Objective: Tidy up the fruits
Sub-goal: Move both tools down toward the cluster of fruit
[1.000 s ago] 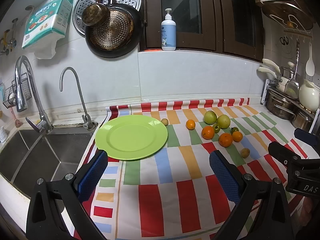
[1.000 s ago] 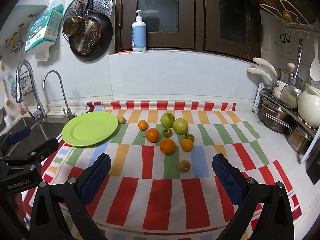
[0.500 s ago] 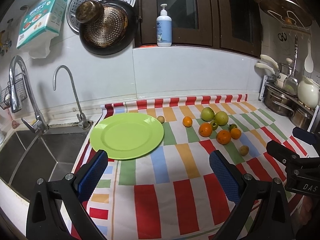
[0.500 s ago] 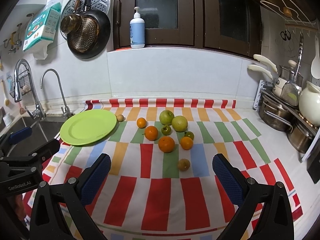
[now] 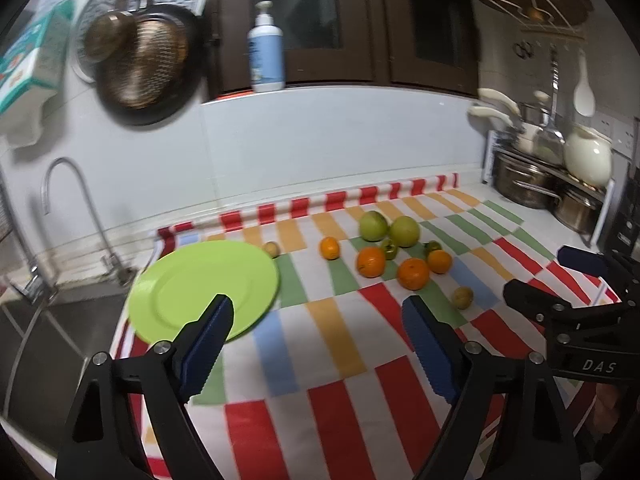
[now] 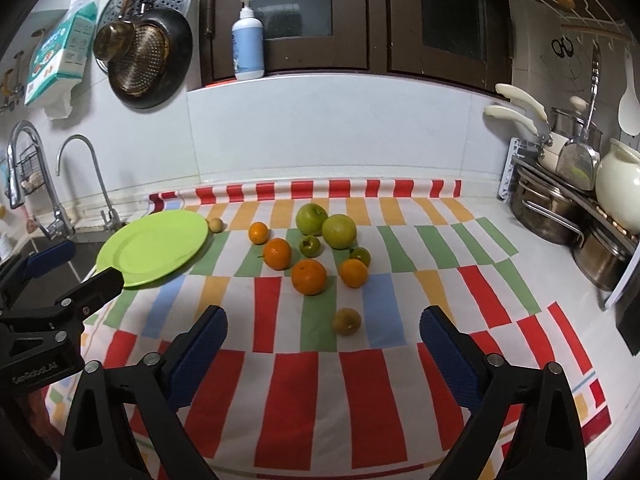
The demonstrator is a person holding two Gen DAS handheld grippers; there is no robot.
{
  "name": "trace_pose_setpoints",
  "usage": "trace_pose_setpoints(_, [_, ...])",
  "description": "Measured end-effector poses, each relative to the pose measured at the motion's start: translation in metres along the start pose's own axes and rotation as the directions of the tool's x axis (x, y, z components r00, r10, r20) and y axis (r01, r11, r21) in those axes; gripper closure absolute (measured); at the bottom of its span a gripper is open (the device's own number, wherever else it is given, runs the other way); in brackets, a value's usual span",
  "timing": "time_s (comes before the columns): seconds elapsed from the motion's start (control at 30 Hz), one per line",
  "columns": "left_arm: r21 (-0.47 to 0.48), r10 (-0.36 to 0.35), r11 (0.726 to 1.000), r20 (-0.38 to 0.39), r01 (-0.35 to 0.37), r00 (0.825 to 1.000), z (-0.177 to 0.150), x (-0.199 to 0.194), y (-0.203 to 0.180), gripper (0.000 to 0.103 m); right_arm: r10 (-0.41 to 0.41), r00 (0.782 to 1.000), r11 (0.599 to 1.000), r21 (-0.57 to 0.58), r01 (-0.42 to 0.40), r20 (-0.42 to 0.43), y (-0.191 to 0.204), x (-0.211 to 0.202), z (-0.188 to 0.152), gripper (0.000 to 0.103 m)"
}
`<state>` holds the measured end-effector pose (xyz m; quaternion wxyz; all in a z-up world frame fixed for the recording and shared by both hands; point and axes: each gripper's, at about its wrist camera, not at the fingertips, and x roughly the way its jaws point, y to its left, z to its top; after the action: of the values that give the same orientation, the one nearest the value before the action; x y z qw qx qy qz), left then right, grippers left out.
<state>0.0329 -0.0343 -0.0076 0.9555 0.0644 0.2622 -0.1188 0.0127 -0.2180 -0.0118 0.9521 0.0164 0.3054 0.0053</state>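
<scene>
With both tongs, left (image 5: 316, 342) and right (image 6: 323, 346), closing on nothing, centre the small brown fruit (image 6: 347, 321) between the right pads before squeezing.

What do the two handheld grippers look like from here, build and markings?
Both match: the left gripper and right gripper have black angular frames with silver bolts, and each finger carries a blue ribbed pad. White lettering shows on the bodies, "DAS" on the right one, only partly readable on the left. No sleeves or cables visible.
</scene>
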Motion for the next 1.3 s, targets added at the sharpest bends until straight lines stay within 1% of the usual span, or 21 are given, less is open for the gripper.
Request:
trace_pose_setpoints(0.2, [0.054,-0.077,0.996,-0.002,0.077,0.997,0.009,0.023,-0.012,0.022,-0.004,1.0,1.0,0.014,0.004,-0.023,-0.006,0.015,0.0,0.012])
trace_pose_setpoints(0.27, [0.064,-0.102,0.993,-0.004,0.102,0.995,0.012,0.03,-0.014,0.024,0.007,0.999,1.0,0.024,-0.006,-0.034,-0.009,0.021,0.0,0.014])
trace_pose_setpoints(0.37, [0.095,-0.135,0.986,-0.013,0.136,0.991,0.017,0.043,-0.019,0.025,0.001,0.999,1.0,0.028,0.001,-0.052,-0.011,0.031,0.0,0.016])
trace_pose_setpoints(0.43, [0.109,-0.159,0.981,-0.023,0.161,0.987,0.018,0.051,-0.02,0.026,-0.001,0.998,1.0,0.029,0.003,-0.061,-0.012,0.038,0.001,0.019])
trace_pose_setpoints(0.57, [0.132,-0.217,0.966,-0.041,0.221,0.975,0.021,0.071,-0.024,0.028,0.003,0.997,0.999,0.045,0.001,-0.077,-0.016,0.051,0.0,0.021])
trace_pose_setpoints(0.73, [0.175,-0.26,0.947,-0.083,0.271,0.962,0.019,0.097,-0.03,0.033,-0.01,0.993,0.999,0.049,0.016,-0.114,-0.019,0.067,-0.003,0.027])
trace_pose_setpoints(0.83, [0.198,-0.277,0.935,-0.115,0.295,0.954,0.017,0.11,-0.034,0.034,-0.019,0.991,0.998,0.053,0.026,-0.133,-0.02,0.076,-0.005,0.028])
trace_pose_setpoints(0.9, [0.201,-0.296,0.925,-0.147,0.322,0.944,0.016,0.121,-0.037,0.039,-0.021,0.989,0.998,0.063,0.03,-0.145,-0.022,0.081,-0.007,0.028])
trace_pose_setpoints(0.97, [0.202,-0.312,0.918,-0.164,0.342,0.936,0.015,0.128,-0.039,0.04,-0.023,0.988,0.997,0.071,0.034,-0.154,-0.023,0.085,-0.007,0.028])
trace_pose_setpoints(1.13, [0.243,-0.341,0.893,-0.184,0.379,0.922,0.015,0.142,-0.049,0.043,-0.019,0.986,0.997,0.075,0.032,-0.168,-0.023,0.093,-0.01,0.033])
trace_pose_setpoints(1.23, [0.272,-0.356,0.876,-0.195,0.399,0.914,0.016,0.151,-0.056,0.048,-0.013,0.983,0.996,0.082,0.029,-0.182,-0.025,0.099,-0.011,0.036])
trace_pose_setpoints(1.3, [0.281,-0.37,0.864,-0.21,0.418,0.905,0.016,0.157,-0.059,0.051,-0.011,0.981,0.995,0.091,0.03,-0.193,-0.027,0.103,-0.013,0.038])
